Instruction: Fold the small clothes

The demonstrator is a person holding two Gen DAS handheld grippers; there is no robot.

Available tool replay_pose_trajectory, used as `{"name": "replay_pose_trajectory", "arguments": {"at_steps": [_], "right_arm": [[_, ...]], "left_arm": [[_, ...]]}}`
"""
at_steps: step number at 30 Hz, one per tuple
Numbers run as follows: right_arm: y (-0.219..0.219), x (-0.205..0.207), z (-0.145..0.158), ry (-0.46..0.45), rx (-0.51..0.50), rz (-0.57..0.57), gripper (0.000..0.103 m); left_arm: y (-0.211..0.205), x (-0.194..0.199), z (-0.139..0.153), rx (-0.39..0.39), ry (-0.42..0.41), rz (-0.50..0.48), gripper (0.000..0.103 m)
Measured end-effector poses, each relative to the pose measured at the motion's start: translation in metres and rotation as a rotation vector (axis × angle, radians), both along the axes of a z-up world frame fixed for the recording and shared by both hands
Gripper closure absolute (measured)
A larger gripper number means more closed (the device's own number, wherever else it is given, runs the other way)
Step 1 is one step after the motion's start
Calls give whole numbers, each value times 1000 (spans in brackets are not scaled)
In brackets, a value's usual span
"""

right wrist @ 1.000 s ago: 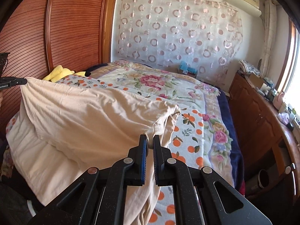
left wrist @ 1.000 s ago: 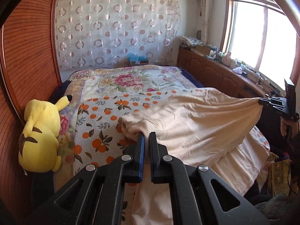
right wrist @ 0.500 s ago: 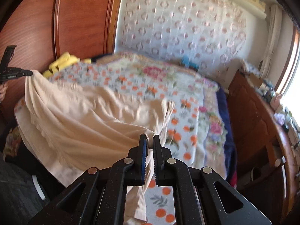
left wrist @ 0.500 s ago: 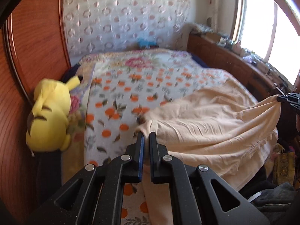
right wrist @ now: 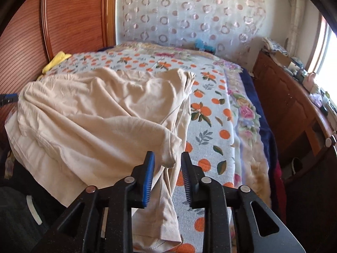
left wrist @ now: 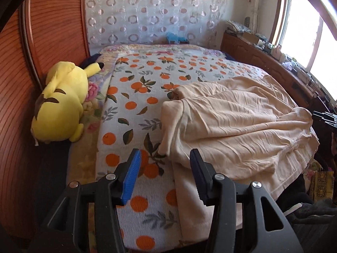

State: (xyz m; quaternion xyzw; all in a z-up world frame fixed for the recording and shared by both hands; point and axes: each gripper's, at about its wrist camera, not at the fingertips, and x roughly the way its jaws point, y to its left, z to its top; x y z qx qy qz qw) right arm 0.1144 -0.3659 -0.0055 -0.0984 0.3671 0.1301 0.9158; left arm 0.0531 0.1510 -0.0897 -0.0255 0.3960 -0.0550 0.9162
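Crumpled beige garment on orange-print blanket — both tools just opening, pads off cloth.

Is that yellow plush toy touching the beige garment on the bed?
Apart. The left wrist view shows the yellow plush toy by the wooden wall, with a wide strip of orange-printed blanket between it and the beige cloth garment.

- Left wrist view: looks steeply down along its own fingers from the bed's near left corner, close to the cover.
- Right wrist view: same, from the near right side.
- Shared: beige garment, patterned curtain.
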Motion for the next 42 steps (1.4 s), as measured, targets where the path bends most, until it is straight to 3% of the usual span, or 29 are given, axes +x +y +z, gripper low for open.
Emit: {"name": "replay_pose_trajectory", "arguments": {"at_steps": [4, 9, 10, 14, 19, 20, 21, 22, 23, 27, 32, 35, 39, 41, 42], "right_arm": [[23, -30, 2, -44, 70, 24, 71], [62, -49, -16, 0, 154, 141, 71], [71, -49, -22, 15, 156, 169, 71], [102, -49, -42, 50, 128, 237, 71], [124, -39, -63, 80, 57, 268, 71], [126, -37, -65, 85, 45, 276, 71], [128, -36, -67, 85, 37, 282, 73], [129, -36, -70, 85, 35, 289, 87], [130, -32, -66, 92, 34, 296, 94], [126, -24, -55, 98, 56, 331, 99], [115, -40, -29, 91, 79, 368, 100], [115, -55, -21, 104, 80, 403, 100], [117, -61, -26, 128, 60, 417, 100], [116, -57, -26, 134, 73, 411, 100], [116, -55, -26, 131, 81, 405, 100]], "left_arm": [[-23, -21, 5, -63, -29, -46, 54], [-70, -16, -6, -131, 9, -151, 56], [-80, -14, -9, -130, 16, -167, 60], [-115, -6, -18, -141, 42, -229, 61], [-147, -1, -30, -58, 37, -253, 61], [-151, 0, -30, -31, 32, -256, 63], [-154, 1, -29, -17, 30, -254, 79], [-154, 2, -29, -11, 31, -253, 95], [-155, 1, -28, -10, 33, -268, 97], [-156, -8, -17, -14, 33, -307, 97], [-146, -39, 18, -67, 22, -348, 97], [-141, -46, 22, -97, 47, -343, 97], [-142, -46, 21, -76, 55, -334, 97], [-139, -44, 25, -75, 45, -326, 90], [-136, -44, 30, -68, 30, -317, 74]]}}
